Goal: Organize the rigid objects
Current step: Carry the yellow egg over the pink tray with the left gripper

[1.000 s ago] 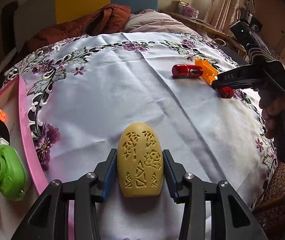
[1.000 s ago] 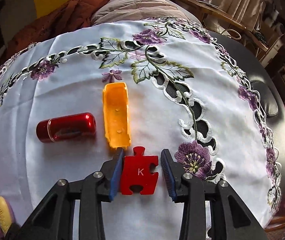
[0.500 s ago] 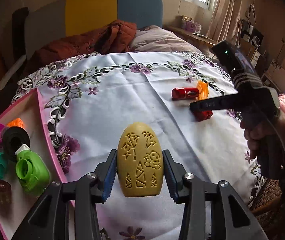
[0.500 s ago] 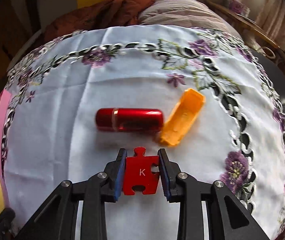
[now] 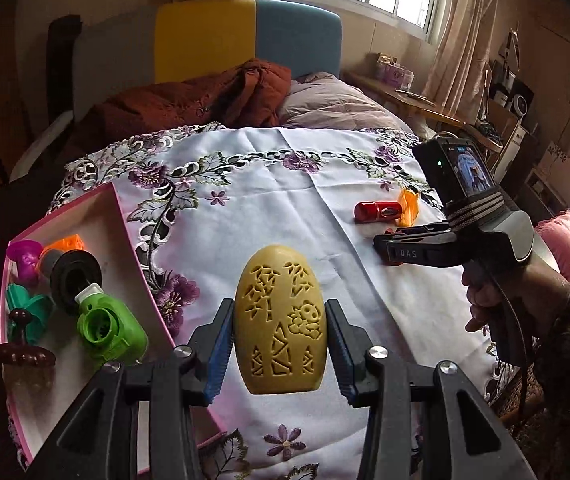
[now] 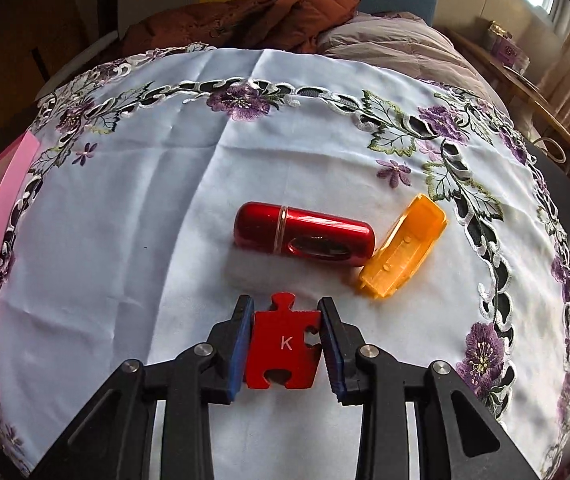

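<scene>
Grippers lifted off the tabletop [image 6: 133,208]: left hand-held gripper [image 5: 279,342] clamped on yellow carved oval [image 5: 280,320], right hand-held gripper [image 6: 285,344] now clamped on red puzzle piece [image 6: 283,346], both bound for the pink tray [image 5: 125,236].

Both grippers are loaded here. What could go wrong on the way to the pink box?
The yellow carved oval is smooth and rounded, pinched only at its sides by the left gripper; it might slip. The pink box already looks crowded near the green toy, so dropping the red puzzle piece may knock things.

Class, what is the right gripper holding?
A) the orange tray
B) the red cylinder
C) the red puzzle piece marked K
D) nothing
C: the right gripper is shut on the puzzle piece, while the cylinder lies on the cloth beyond it.
</scene>
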Demonstrator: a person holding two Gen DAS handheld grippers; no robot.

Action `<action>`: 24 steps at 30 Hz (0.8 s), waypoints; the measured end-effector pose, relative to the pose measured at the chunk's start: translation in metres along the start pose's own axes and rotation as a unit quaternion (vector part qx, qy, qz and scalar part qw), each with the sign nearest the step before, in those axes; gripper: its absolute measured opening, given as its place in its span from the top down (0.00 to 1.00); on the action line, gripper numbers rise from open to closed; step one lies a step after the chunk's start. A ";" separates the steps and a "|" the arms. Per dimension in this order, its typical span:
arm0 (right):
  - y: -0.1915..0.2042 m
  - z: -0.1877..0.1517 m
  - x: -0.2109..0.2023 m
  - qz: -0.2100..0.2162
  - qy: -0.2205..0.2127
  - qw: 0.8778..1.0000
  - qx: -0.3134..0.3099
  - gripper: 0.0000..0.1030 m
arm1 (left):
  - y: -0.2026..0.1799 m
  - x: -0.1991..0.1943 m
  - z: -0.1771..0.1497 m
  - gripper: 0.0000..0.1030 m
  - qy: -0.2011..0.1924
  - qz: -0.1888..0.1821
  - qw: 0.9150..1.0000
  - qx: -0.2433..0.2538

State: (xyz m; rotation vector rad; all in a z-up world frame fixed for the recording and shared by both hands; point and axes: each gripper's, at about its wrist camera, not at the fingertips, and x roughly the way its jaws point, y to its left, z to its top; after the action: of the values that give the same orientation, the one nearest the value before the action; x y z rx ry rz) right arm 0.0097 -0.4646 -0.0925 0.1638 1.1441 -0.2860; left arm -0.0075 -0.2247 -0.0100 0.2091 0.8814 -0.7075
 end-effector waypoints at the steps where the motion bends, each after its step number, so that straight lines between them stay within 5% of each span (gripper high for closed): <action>1: 0.001 0.000 0.000 -0.002 -0.001 1.000 -0.004 0.67 | 0.002 -0.002 0.000 0.57 -0.001 0.000 1.000 -0.004; 15: 0.003 -0.002 0.000 -0.011 -0.002 1.000 -0.014 0.68 | 0.039 -0.026 -0.008 0.57 -0.014 0.022 0.999 -0.042; 24: 0.006 -0.002 -0.001 -0.020 -0.005 0.999 -0.027 0.68 | 0.102 -0.053 -0.038 0.57 -0.004 0.044 0.993 -0.108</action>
State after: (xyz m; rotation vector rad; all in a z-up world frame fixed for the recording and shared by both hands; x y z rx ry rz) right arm 0.0093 -0.4581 -0.0925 0.0925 1.1455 -0.2903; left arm 0.0110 -0.1053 -0.0048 0.0510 0.9285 -0.5252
